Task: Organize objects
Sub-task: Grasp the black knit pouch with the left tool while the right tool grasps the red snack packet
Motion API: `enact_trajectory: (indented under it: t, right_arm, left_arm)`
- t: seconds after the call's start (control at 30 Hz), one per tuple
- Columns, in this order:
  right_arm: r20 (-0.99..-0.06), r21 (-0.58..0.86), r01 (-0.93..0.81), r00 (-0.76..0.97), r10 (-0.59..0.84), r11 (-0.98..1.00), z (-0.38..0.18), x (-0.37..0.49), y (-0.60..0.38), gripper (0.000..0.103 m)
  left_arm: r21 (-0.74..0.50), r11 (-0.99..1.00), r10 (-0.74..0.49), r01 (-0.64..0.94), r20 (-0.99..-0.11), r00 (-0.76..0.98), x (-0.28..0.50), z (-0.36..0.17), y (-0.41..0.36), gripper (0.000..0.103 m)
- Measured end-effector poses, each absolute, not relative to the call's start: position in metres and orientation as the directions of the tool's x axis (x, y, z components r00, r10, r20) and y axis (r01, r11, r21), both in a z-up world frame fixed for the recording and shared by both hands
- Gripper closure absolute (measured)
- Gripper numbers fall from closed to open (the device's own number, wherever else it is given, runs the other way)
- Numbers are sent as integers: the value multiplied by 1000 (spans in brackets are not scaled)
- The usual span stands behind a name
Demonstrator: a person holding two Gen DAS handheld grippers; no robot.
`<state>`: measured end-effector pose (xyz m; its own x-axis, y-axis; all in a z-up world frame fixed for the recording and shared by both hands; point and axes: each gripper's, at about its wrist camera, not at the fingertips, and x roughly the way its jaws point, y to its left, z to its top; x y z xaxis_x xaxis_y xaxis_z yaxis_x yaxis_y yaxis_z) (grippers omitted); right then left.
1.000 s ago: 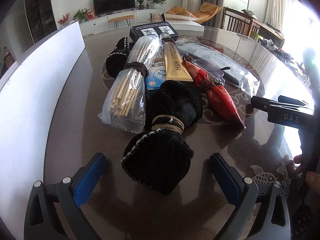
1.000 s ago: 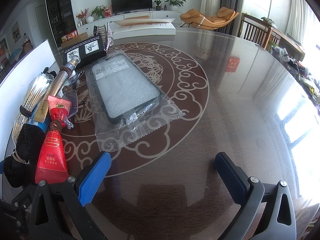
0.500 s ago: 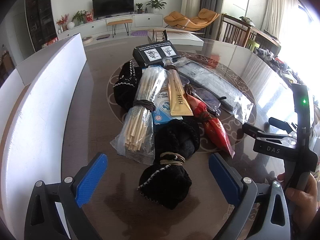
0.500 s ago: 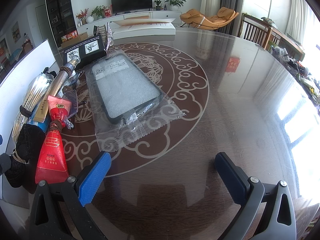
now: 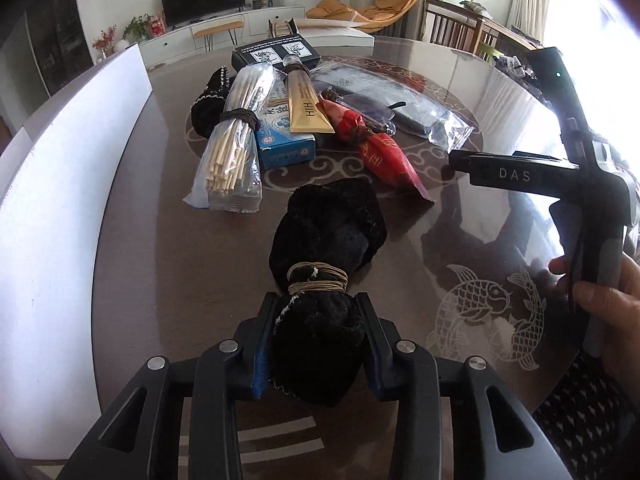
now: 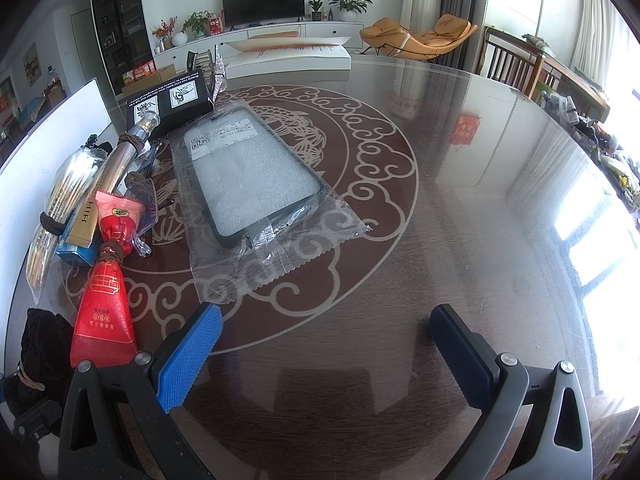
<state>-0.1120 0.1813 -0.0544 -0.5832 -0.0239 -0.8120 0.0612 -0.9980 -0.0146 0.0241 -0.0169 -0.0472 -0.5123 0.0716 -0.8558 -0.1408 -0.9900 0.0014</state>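
Left wrist view.
- Left hand-held gripper (image 5: pixel 318 344): jaws have just been closing and now press on both sides of the near end of the black knit bundle (image 5: pixel 326 256), which is tied at its waist with tan cord (image 5: pixel 317 279). The bundle's far end lies out on the glass-topped surface (image 5: pixel 160 280), pointing away from the camera.
- Beyond it, in a loose row (left to right): bag of wooden sticks (image 5: pixel 234 140) banded with a brown tie; blue box (image 5: pixel 282 140) under a gold tube (image 5: pixel 306 106); red packet (image 5: pixel 384 156) tied at its neck; clear bag holding a dark flat item (image 5: pixel 396 100).
- A second black knit item (image 5: pixel 208 100) lies left of the sticks; a black box (image 5: pixel 276 54) stands behind the row.
- White board (image 5: pixel 60 200) runs along the surface's left edge.
- Right hand (image 5: pixel 604 304) grips the handle of the other tool at the frame's right edge.

Right wrist view.
- Right hand-held gripper (image 6: pixel 326 352): jaws spread wide, nothing between them, bare surface beneath.
- Clear bag lies ahead on the ornamental pattern; red packet just left of the blue pad; sticks, gold tube and blue box at far left.
- Black knit bundle is partly visible at the lower left edge.
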Motion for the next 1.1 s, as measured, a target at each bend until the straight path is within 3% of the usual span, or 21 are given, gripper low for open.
enact_trajectory:
  t: [0.03, 0.07, 0.1, 0.27, 0.4, 0.67, 0.8, 0.83, 0.9, 0.97, 1.1]
  right_arm:
    - [-812, -15, 61, -583, -24, -998, -54, -112, 181, 0]
    - [-812, -15, 61, -583, -24, -998, -55, -112, 181, 0]
    - [-812, -15, 61, -583, -24, -998, -55, -112, 181, 0]
    - [-812, -15, 61, -583, -24, -998, -54, -112, 181, 0]
    - [-812, -15, 61, -583, -24, -998, -54, -112, 181, 0]
    - [-812, -15, 61, -583, -24, -998, -54, -112, 181, 0]
    - [-812, -15, 61, -583, -24, -998, -54, -112, 181, 0]
    - [-812, -14, 61, -584, -24, -998, -54, -112, 181, 0]
    - [-814, -11, 106, -578, -52, -994, -54, -114, 180, 0]
    - [-824, 25, 192, -552, -129, -981, -51, -111, 183, 0]
    - [-779, 184, 181, -573, -256, -966, -21, -88, 190, 0]
  left_arm:
    - [16, -989, 61, -144, -858, -510, 25, -48, -17, 49]
    - [27, -990, 49, -140, -859, -510, 24, -50, -17, 33]
    - [34, -991, 37, -129, -860, -510, 22, -50, -20, 27]
    - [14, -992, 51, -124, -861, -506, 3, -51, -24, 22]
    - [12, -996, 34, -89, -863, -504, -4, -55, -31, 0]
    - [12, -997, 34, -79, -836, -547, 3, -57, -33, 0]
    - [18, -993, 43, -116, -863, -503, -1, -54, -30, 0]
    - [26, -992, 39, -121, -864, -502, 0, -52, -29, 3]
    - [13, -991, 58, -132, -850, -524, 4, -47, -30, 44]
    - [10, -991, 64, -135, -844, -533, 7, -44, -33, 68]
    - [-17, -993, 80, -119, -833, -547, 22, -44, -44, 68]
